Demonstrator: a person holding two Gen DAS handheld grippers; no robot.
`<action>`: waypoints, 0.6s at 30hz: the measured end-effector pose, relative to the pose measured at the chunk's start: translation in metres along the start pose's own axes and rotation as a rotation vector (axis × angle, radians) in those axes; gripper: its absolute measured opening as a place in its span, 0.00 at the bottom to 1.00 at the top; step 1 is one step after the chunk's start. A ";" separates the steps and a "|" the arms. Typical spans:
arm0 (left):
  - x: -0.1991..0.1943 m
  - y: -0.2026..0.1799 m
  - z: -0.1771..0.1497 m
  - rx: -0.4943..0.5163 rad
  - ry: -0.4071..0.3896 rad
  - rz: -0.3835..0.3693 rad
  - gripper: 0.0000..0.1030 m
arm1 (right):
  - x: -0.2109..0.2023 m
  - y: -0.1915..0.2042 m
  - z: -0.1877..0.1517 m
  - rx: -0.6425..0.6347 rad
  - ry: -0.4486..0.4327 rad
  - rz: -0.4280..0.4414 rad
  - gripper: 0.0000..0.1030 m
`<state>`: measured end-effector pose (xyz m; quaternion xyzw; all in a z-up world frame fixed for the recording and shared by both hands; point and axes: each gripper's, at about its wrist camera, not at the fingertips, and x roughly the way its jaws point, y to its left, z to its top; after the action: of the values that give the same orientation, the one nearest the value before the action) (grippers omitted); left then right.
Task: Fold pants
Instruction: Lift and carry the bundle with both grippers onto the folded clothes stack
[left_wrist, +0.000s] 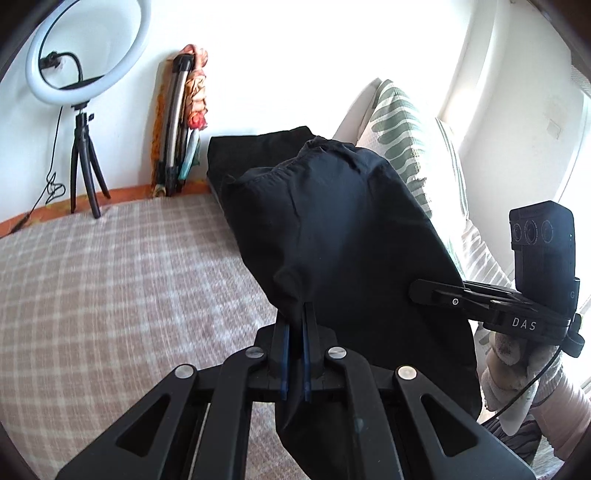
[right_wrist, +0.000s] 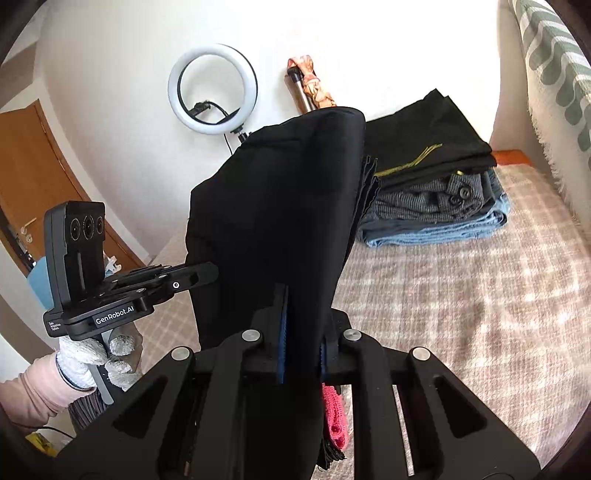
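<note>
The bed (right_wrist: 480, 295), covered in a pale checked sheet, serves as the work surface and occupies most of both views. A striped green-and-white cushion (left_wrist: 399, 122) rests against the wall at its far side. A stack of folded garments (right_wrist: 436, 192) lies at the far end of the bed near the wall: black on top, grey in the middle, blue denim at the bottom. Judging from this stack, it is the likely destination for the item in hand.

The black pants (left_wrist: 347, 240) are not on the bed. They are held in the air between the two grippers, bunched and apparently already doubled over, with the bulk rising away from both cameras. Holding the cloth at two separated points keeps the fold from dropping open during carriage.

The left gripper (left_wrist: 295, 332) is closed on a pinch of the black fabric; cloth fills the gap between its blue-lined fingers. The right gripper (right_wrist: 301, 339) is likewise clamped on the pants, with fabric draping over and between its jaws. A red knitted item (right_wrist: 334, 417) hangs below the right gripper; its attachment cannot be determined.

A ring light on a tripod (left_wrist: 88, 55) stands at the far edge of the bed against the wall, beside a folded stand wrapped in patterned cloth (left_wrist: 184, 122).
</note>
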<state>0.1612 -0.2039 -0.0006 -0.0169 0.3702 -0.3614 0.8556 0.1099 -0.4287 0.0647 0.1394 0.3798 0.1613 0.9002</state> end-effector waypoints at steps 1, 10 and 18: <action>0.001 -0.002 0.007 0.010 -0.008 0.000 0.03 | -0.004 -0.001 0.009 -0.006 -0.013 -0.005 0.13; 0.022 -0.013 0.087 0.060 -0.078 -0.011 0.03 | -0.016 -0.011 0.083 -0.066 -0.075 -0.056 0.13; 0.057 -0.006 0.148 0.081 -0.105 0.000 0.03 | 0.007 -0.039 0.151 -0.077 -0.095 -0.079 0.13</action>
<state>0.2793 -0.2790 0.0729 -0.0011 0.3102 -0.3745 0.8738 0.2315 -0.4807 0.1474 0.0969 0.3355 0.1335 0.9275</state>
